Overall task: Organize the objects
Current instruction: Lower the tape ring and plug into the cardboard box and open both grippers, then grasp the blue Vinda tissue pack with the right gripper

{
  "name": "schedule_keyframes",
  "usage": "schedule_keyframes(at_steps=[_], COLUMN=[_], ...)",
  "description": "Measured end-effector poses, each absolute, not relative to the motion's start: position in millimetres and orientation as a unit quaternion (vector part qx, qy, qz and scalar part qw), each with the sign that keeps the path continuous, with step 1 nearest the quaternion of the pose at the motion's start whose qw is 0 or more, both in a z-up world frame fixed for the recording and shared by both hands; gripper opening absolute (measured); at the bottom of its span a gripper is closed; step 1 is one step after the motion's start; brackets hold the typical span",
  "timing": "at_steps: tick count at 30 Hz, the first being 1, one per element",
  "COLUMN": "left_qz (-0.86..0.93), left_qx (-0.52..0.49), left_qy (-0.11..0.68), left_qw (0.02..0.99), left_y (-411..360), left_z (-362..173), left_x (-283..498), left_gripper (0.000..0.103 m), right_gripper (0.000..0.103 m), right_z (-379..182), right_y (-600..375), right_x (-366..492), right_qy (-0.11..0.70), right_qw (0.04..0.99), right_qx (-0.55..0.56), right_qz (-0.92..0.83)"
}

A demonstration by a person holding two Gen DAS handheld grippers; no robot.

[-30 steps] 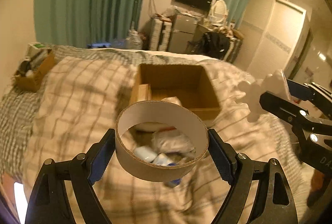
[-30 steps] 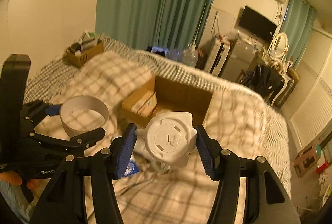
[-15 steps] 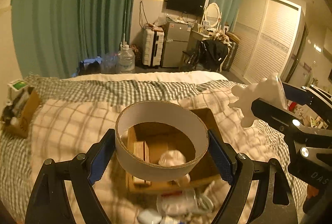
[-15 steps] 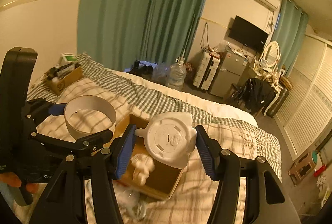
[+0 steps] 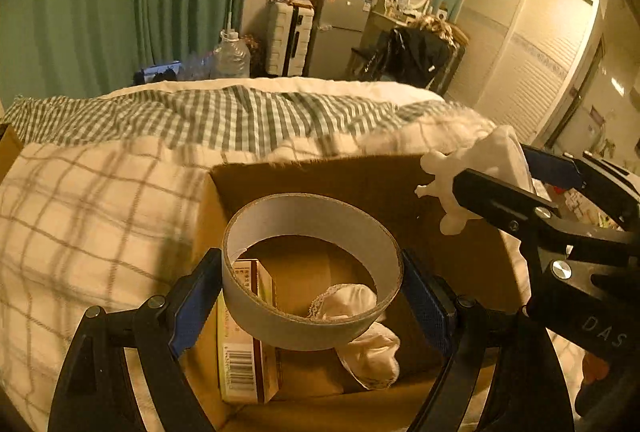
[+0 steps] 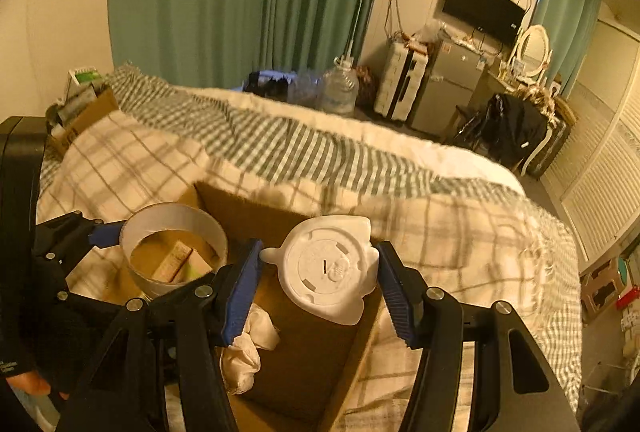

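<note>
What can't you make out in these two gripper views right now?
- Cardboard box: near wall cut off by the bottom edge, left wrist view.
- Small carton: print too small to read.
- White figure: only its flat base faces the right wrist camera.
- Box floor: partly hidden behind the tape ring.

left tongs (image 5: 312, 296) clamped, right tongs (image 6: 318, 280) clamped

Both grippers, the left (image 5: 312, 296) and the right (image 6: 318, 286), are built of black angular arms fastened with silver screws. Ribbed blue pads are fitted inside the fingers (image 6: 240, 290). White lettering is printed on the black bodies.
</note>
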State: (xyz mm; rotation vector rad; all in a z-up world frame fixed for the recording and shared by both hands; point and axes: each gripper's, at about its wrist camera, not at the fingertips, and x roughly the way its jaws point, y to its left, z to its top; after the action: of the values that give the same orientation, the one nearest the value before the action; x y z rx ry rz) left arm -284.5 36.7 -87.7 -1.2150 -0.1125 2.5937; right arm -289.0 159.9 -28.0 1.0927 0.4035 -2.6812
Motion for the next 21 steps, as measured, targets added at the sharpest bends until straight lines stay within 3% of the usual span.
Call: schedule_keyframes(at_steps=[4, 5, 7, 21], left_qz=[0.902, 0.903, 0.905, 0.927], left_qx=[-0.407, -0.405, -0.404, -0.364], left_qy=[-0.023, -0.021, -0.022, -0.001], left_qw=[0.145, 0.141, 0.131, 0.088], left_y=[40.4, 40.0, 37.2, -2.0], left_z=[-84.1, -81.2, -74.7, 21.1], left_x=[-283.3, -280.9, -277.6, -181.5], left_gripper=[0.093, 0.099, 0.102, 0.103], right_gripper=[0.059, 0.072, 0.087, 0.091], right_z=[-27.4, -23.5, -11.6, 84.6], right_y=[162.3, 162.7, 164.7, 178.5], right_x=[-285.0, -283.2, -276.2, -168.4], right_qy=[0.141, 0.143, 0.135, 0.124], right_qw=[0.104, 0.100, 0.095, 0.105], right_qx=[0.354, 0.345, 0.327, 0.290], right_qz=[-0.919, -0.922, -0.931, -0.943])
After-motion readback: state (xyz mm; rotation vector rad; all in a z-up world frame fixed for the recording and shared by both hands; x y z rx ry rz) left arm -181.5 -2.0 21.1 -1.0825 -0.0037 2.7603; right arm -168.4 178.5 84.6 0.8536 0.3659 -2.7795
